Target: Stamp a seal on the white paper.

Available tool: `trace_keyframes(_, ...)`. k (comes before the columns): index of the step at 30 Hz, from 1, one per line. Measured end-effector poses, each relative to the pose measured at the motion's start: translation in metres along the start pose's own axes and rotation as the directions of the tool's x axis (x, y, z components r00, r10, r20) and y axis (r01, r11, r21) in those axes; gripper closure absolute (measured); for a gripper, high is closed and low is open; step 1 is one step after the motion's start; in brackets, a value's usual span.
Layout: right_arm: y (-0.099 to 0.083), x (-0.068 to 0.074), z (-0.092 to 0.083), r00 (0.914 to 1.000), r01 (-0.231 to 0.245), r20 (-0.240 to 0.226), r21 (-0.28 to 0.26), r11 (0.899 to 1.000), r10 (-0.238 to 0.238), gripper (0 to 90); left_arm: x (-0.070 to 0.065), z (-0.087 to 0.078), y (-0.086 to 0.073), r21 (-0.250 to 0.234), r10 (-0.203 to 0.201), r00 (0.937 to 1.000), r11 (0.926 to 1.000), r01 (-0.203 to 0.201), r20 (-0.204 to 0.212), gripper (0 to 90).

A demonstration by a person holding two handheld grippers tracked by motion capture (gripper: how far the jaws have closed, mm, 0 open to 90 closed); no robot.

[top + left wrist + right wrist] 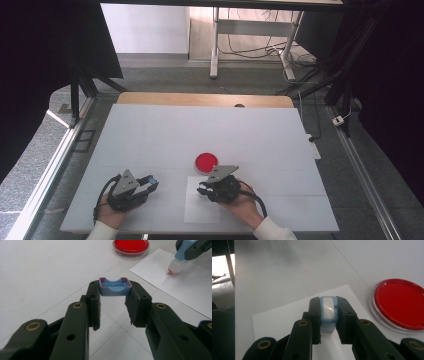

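My left gripper (115, 293) is shut on a small blue cap (115, 286), held just above the white table; from above the cap (152, 179) shows at the jaw tips. The right gripper (328, 305) is shut on a light-blue stamp-like body (328, 312). In the left gripper view, that stamp (180, 257) points its red-stained white tip down at a sheet of white paper (180, 287). A round dish of red colour (206, 162) sits just beyond the paper (201, 210), close to the right gripper (202, 190).
A white board (150, 135) covers the table, with a strip of wood (200, 99) showing at its far edge. Beyond stand black frame legs and cables on the grey floor. The board's far half is open room.
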State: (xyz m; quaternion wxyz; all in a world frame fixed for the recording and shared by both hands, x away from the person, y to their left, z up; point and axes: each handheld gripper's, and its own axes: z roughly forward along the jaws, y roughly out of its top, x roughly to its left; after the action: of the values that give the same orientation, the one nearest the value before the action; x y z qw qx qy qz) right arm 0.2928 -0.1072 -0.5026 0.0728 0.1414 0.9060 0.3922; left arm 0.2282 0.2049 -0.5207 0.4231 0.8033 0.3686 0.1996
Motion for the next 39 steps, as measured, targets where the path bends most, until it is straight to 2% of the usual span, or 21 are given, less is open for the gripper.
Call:
trace_keyframes(18,-0.0019,-0.0011,0.0023,1.0000,-0.004,0.007,0.007,1.000,0.004,75.3,0.0006,-0.0005,-0.0001,0.000,-0.002,1.0000,1.0000,0.002,-0.002,65.1)
trace_keyframes(39,-0.0030,0.0034,0.0061,0.9993,0.024,0.027,0.026,0.999,-0.025,75.6,0.0004,-0.0005,-0.0001,0.000,-0.001,1.0000,1.0000,0.001,-0.003,65.1)
